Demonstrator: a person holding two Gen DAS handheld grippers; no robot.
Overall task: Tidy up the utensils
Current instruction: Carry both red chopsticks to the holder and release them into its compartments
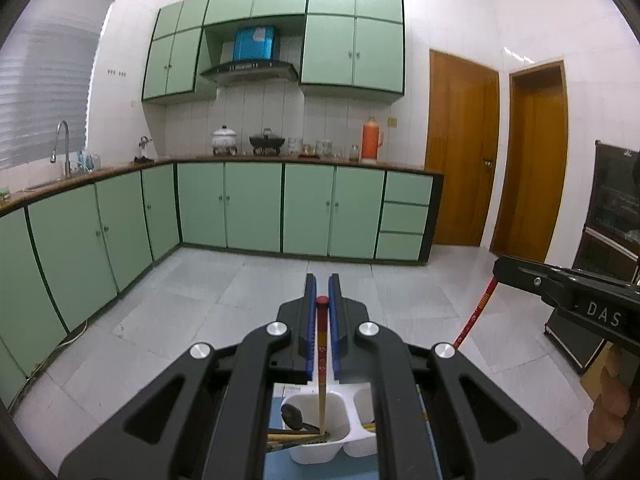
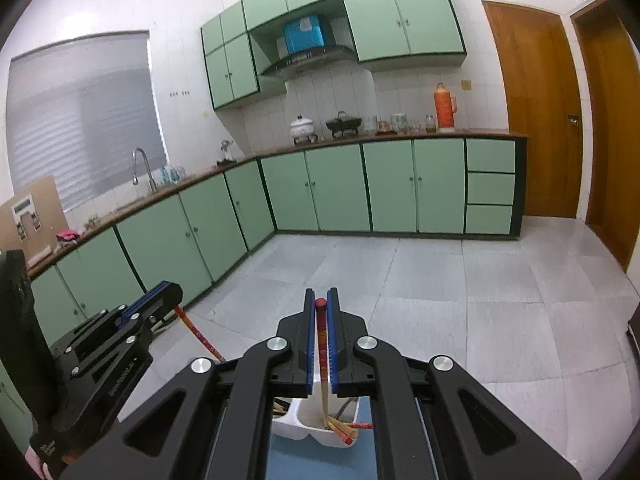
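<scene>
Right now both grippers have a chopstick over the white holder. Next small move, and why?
Probably open the left gripper a little to drop its chopstick. It hangs upright between the fingers, its lower tip already down inside a compartment of the white holder beside other utensils. The right gripper looks the same with its own chopstick, so it could follow.

Left gripper (image 1: 322,300) and right gripper (image 2: 320,300): jaws clamped, raised.

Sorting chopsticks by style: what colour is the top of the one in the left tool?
Red, patterned below the cap, on the chopstick; clearest in the left wrist view.
</scene>
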